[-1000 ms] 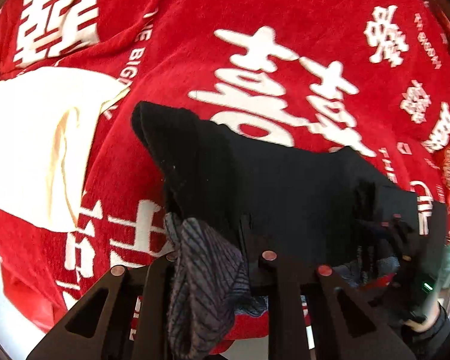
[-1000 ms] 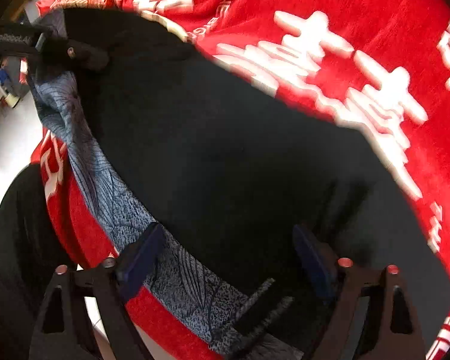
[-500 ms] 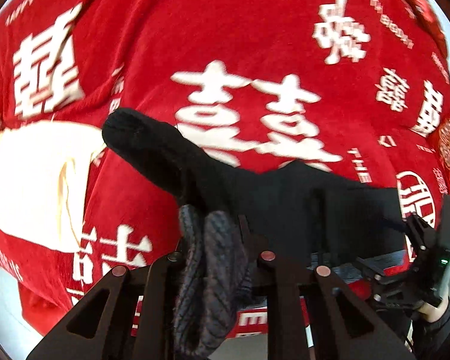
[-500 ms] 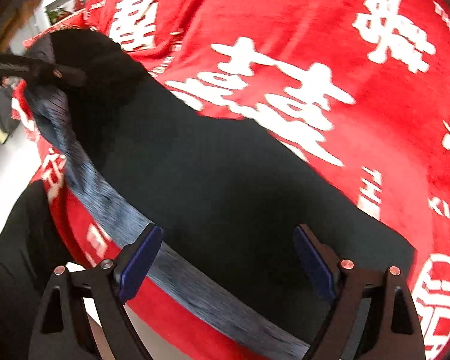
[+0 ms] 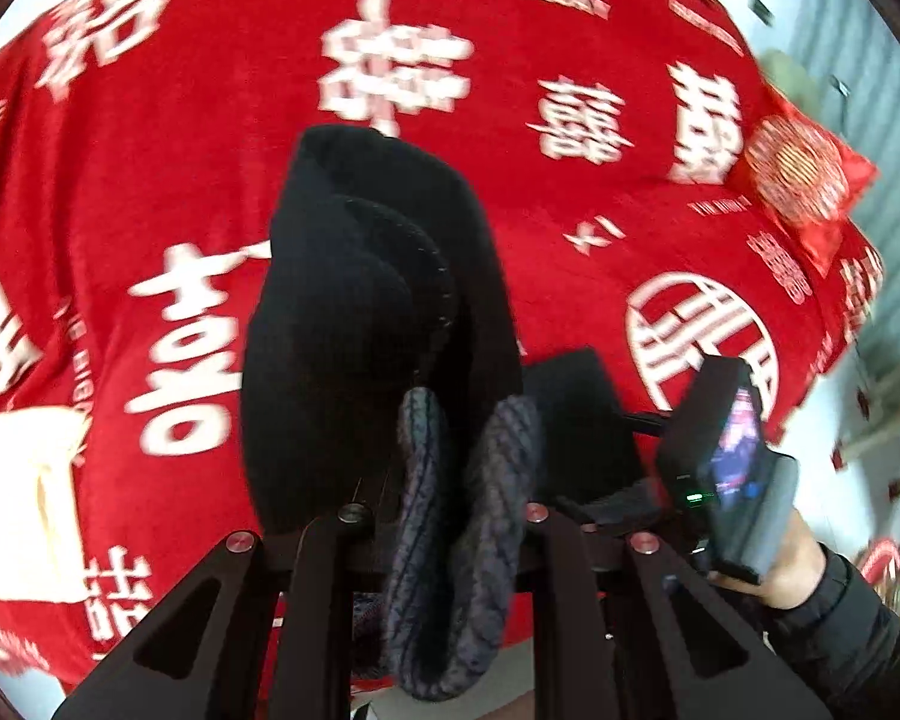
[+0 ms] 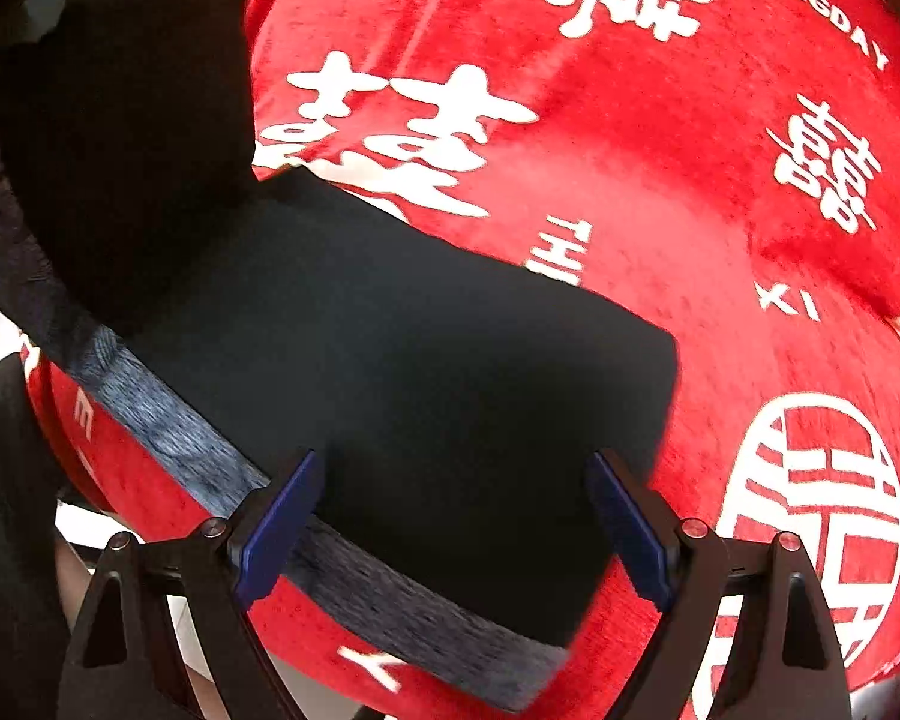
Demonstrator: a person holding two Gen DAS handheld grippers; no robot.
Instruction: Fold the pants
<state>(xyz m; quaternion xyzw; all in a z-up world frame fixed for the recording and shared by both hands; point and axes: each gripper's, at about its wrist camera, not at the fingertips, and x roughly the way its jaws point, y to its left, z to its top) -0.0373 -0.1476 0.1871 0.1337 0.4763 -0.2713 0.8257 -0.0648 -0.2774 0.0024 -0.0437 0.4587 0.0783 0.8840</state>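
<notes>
Black pants (image 5: 360, 300) with a grey-blue ribbed waistband (image 5: 468, 516) lie on a red blanket (image 5: 570, 228) printed with white characters. My left gripper (image 5: 444, 504) is shut on a bunched piece of the waistband and holds that end up, so the black cloth hangs folded over below it. In the right wrist view the rest of the pants (image 6: 420, 360) lies flat, with its waistband (image 6: 390, 594) along the blanket's near edge. My right gripper (image 6: 453, 534) is open just above this cloth, blue pads (image 6: 276, 534) wide apart. The raised part (image 6: 120, 120) looms dark at upper left.
A cream cloth (image 5: 24, 510) lies on the blanket at the left. A red cushion (image 5: 804, 180) sits at the far right corner. A hand (image 5: 792, 564) holds the right gripper's body (image 5: 726, 462). Beyond the blanket's near edge is pale floor (image 6: 78, 522) and a person's dark clothing (image 6: 6, 480).
The left gripper has risen and swung right with the waistband end, folding the black cloth over itself. The right gripper has slid right along the pants, jaws still wide.
</notes>
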